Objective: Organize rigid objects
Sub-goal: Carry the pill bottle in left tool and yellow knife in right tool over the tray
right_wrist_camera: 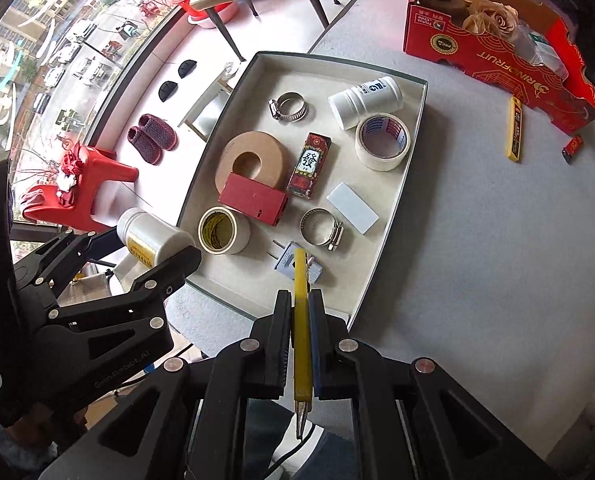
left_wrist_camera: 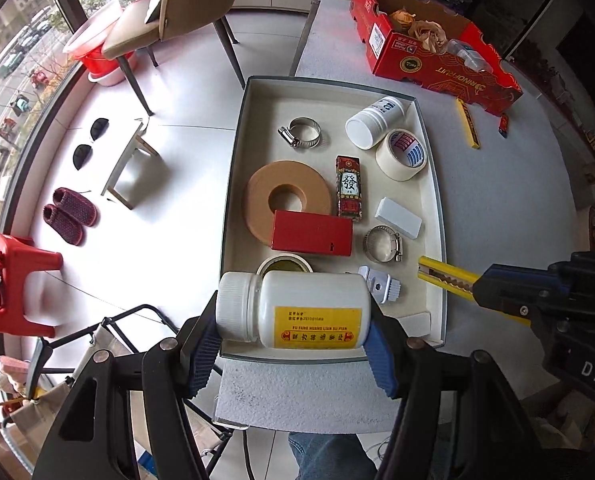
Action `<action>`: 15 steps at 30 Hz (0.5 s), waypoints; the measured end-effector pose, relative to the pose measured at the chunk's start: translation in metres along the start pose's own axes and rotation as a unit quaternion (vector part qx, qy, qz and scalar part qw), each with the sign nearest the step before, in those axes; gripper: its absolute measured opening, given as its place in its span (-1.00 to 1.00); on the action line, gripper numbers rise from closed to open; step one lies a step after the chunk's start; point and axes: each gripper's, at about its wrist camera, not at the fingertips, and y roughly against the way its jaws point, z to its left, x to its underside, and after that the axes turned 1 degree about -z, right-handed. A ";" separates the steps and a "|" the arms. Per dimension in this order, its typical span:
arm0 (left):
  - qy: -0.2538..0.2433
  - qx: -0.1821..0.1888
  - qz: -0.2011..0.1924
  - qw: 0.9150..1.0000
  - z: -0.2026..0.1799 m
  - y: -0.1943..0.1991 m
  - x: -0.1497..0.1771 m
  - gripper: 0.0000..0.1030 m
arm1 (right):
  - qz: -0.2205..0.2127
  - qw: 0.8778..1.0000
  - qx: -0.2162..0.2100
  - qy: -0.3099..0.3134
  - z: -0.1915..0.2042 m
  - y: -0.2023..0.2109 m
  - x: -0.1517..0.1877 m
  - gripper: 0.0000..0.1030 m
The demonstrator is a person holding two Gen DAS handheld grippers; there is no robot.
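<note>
Both grippers sit bottom of frame, each loaded. Left gripper (left_wrist_camera: 293, 336) clamps a white pill bottle with yellow label (left_wrist_camera: 297, 312) sideways, one pad on the cap end, the other on the base; in the right wrist view the same bottle (right_wrist_camera: 153, 236) shows lower left, hanging just past the near-left corner of the tray (right_wrist_camera: 385, 236). Right gripper (right_wrist_camera: 299, 336) is pinched tight on a yellow utility knife (right_wrist_camera: 300, 320), body running up between the pads, nose over the tray's near edge above a small blue-grey plug-like part (right_wrist_camera: 287, 262). Tray already crowded: two hose clamps (left_wrist_camera: 303, 132), brown tape ring (left_wrist_camera: 287, 196), red box (left_wrist_camera: 311, 234), mahjong-print box (left_wrist_camera: 348, 188), white block (left_wrist_camera: 397, 218), masking tape roll (left_wrist_camera: 403, 154), second white bottle (left_wrist_camera: 373, 120), yellowish tape roll (right_wrist_camera: 223, 230). Still loose on the table, upper right: another yellow knife (left_wrist_camera: 468, 124) and a small red lighter-like item (left_wrist_camera: 504, 122), beside the red fruit carton (left_wrist_camera: 437, 60). Risks, my read: bottle is round and held end to end, so a release over the rim could send it rolling off toward the floor; free space near the tray's front is scarce, so it may land on the tape roll. Knife held edgewise may tip onto the plug part or hang on the rim.
</note>
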 end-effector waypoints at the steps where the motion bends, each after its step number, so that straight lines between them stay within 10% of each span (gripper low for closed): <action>1: 0.000 -0.001 0.001 1.000 0.001 0.000 0.000 0.30 | 0.000 1.000 0.000 0.003 0.002 -0.001 -0.001 -0.82; 15: -0.008 -0.003 0.000 1.000 0.001 -0.004 -0.007 0.30 | 0.003 1.000 0.006 0.005 0.004 -0.002 -0.010 -0.82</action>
